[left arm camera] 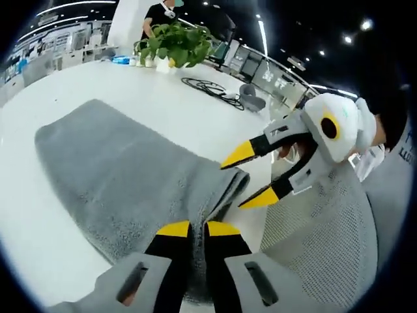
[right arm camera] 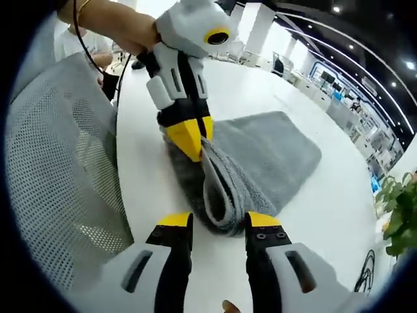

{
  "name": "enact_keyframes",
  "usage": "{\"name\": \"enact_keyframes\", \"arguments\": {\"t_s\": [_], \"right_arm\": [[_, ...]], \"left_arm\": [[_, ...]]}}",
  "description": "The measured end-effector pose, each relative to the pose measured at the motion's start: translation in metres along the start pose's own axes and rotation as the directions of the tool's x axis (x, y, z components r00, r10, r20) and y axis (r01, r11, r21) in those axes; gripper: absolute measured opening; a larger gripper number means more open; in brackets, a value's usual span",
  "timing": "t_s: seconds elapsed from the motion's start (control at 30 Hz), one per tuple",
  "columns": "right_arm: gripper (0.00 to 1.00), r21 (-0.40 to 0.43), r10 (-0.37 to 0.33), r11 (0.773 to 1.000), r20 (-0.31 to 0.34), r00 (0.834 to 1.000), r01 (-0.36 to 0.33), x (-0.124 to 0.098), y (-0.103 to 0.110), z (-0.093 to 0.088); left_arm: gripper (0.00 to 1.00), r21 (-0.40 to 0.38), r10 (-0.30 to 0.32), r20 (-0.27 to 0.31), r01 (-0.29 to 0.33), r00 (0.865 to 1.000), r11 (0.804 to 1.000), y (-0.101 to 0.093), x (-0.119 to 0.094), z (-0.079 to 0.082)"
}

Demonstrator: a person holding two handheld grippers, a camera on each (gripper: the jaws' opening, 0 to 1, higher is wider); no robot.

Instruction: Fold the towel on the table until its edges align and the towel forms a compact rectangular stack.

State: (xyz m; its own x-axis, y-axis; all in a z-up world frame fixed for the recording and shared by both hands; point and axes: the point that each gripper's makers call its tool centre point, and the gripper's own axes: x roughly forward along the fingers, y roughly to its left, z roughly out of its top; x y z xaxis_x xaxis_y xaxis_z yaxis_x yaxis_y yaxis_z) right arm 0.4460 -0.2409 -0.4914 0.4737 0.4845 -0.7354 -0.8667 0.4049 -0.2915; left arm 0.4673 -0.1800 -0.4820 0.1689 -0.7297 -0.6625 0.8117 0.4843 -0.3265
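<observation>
Left hand-held gripper (left arm camera: 199, 229) jaws pinched nearly together, right hand-held gripper (right arm camera: 219, 228) jaws spread wide — level, facing each other

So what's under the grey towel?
The white table lies under the grey towel. Whatever is beneath its folded layers is covered. The left gripper pinches its edge.

Grey towel (right arm camera: 260, 163), near edge lifted and rolled, on white table (right arm camera: 326, 215)

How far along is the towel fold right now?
Early. Done: the near edge of the grey towel is gathered and lifted off the white table. In hand: the left hand-held gripper is shut on that edge; the right hand-held gripper is open, with the bunched end between its jaws. Left: most of the towel lies flat, so the fold-over and edge alignment remain.
</observation>
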Motion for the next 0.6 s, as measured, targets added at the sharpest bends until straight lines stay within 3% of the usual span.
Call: {"name": "enact_keyframes", "arguments": {"t_s": [0.2,0.6], "right_arm": [[0.29,-0.155,-0.019,0.988,-0.048,0.999,0.011,0.006,-0.002,-0.007],[0.33,-0.323,-0.017,0.947,-0.074,0.997,-0.008,0.002,-0.003,-0.009]], "left_arm": [[0.07,0.007,-0.005,-0.006,0.005,1.000,1.000,-0.010,-0.001,0.001],[0.08,-0.032,0.008,0.020,-0.007,1.000,0.999,-0.004,-0.002,0.004]]}}
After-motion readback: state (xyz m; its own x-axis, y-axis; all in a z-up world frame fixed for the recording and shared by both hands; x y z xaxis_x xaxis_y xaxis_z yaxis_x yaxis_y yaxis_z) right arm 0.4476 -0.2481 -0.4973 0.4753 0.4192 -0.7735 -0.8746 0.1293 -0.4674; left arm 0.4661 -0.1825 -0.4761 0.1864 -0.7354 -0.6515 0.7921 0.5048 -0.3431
